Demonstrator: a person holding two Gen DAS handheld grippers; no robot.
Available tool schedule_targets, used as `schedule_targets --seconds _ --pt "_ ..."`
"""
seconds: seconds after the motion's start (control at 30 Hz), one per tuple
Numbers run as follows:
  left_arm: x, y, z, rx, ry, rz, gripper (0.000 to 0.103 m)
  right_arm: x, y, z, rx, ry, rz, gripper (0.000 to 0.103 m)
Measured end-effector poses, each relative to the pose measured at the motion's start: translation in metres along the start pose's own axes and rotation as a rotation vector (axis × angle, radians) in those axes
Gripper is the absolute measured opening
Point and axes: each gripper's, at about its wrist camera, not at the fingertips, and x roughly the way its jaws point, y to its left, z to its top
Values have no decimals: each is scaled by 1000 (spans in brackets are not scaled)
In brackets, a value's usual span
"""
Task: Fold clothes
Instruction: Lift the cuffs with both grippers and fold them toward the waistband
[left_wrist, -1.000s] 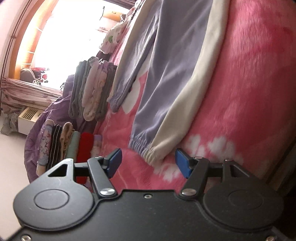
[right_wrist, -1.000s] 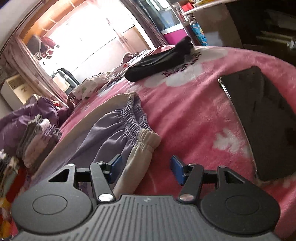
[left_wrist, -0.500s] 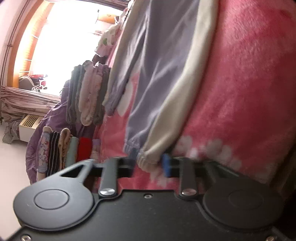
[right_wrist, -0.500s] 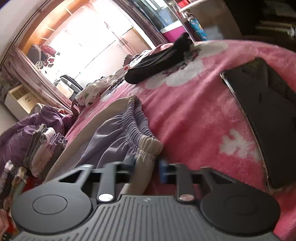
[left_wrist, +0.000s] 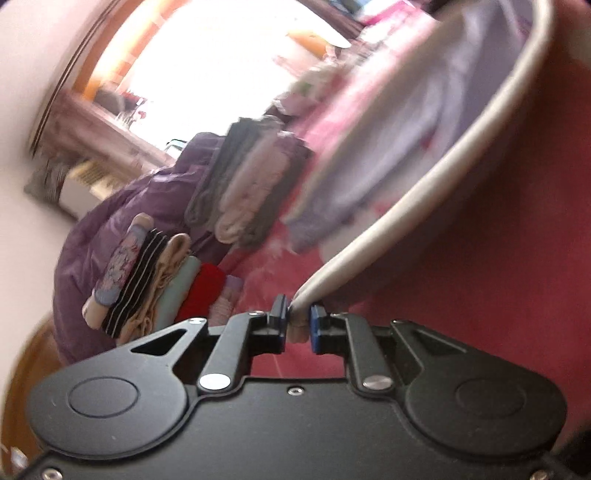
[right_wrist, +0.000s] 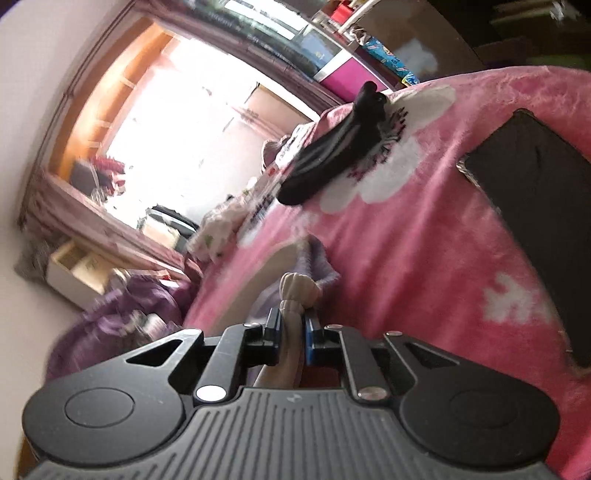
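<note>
Left claw (left_wrist: 298, 325): was clamped on the cream cuff end of the lavender-and-cream fleece trousers (left_wrist: 424, 122), its blue pads pressed against the fabric from both sides.
Right claw (right_wrist: 292, 334): was closed narrowly on the cream gathered waistband corner of the same trousers (right_wrist: 295, 291), a bunched knob of cloth standing up just past the pads.
Trousers, left wrist view: the cream side stripe ran up from the claw in a long curve, with the lavender leg panel beside it; the cloth there was blurred.
Trousers, right wrist view: the lavender elastic waist lay just behind the gripped cream corner, on the blanket.
Fluffy pink blanket with white flower shapes (right_wrist: 424, 258): covered the bed under the trousers.
Black folded garment (right_wrist: 336, 155): lay on a white flower of the blanket, well apart from the right claw.
Flat black rectangular slab (right_wrist: 535, 206): lay on the blanket at the right side of the right wrist view; what it was could not be told.
Two stacks of folded clothes (left_wrist: 159, 280): stood at the bed's edge against a crumpled purple cover (left_wrist: 110, 229), left of the trousers.
Bright window (right_wrist: 177, 122): was overexposed in the background.
</note>
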Motion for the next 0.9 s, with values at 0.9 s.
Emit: schedule_targets --seconds 0.9 --pt "192 44 85 -316 69 -138 11 148 18 44 66 5 -81 14"
